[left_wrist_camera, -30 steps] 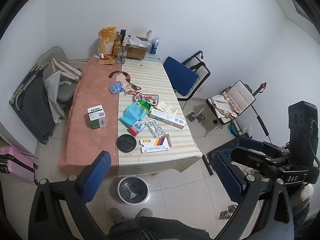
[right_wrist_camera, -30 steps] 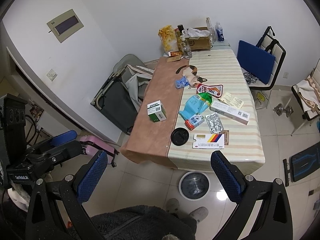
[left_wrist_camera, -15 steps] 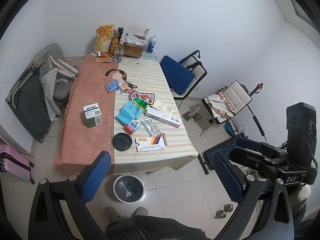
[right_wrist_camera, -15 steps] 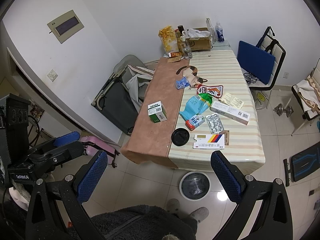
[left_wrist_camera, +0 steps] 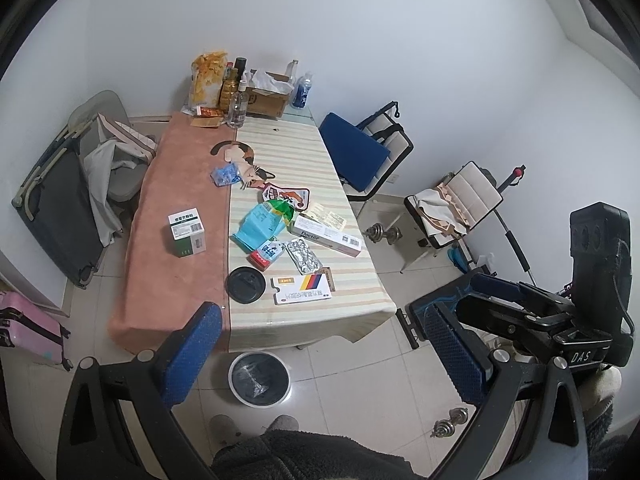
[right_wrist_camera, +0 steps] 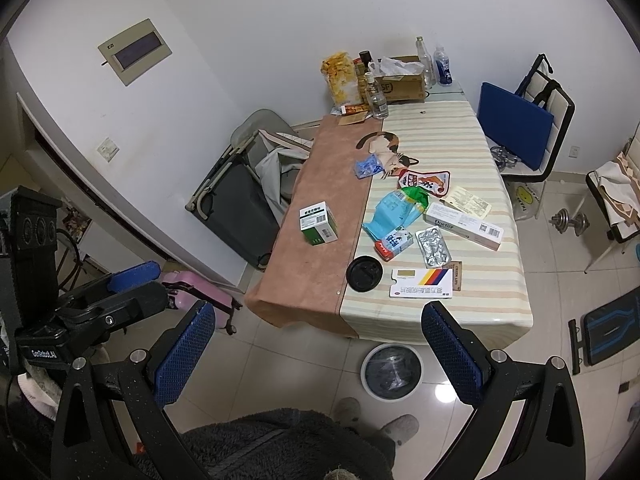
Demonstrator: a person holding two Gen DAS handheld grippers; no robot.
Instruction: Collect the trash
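A: Left tongs (left_wrist_camera: 320, 360), right tongs (right_wrist_camera: 320, 354): spread wide, empty. Trash: desk (left_wrist_camera: 184, 280); bin (left_wrist_camera: 259, 378) on floor below.

B: Advice: start with black lid (left_wrist_camera: 246, 284), nearest edge.

A pink hard-shell suitcase (left_wrist_camera: 28, 330) stands on the tiled floor at the near left, beside a folded dark grey cot (left_wrist_camera: 56, 204) leaning on the wall. Right of the table, a blue-cushioned chair (left_wrist_camera: 360, 156) — tucked close — and farther right a cream folding chair (left_wrist_camera: 460, 204) draped with cloth; metal dumbbells (left_wrist_camera: 382, 234) lie between them.
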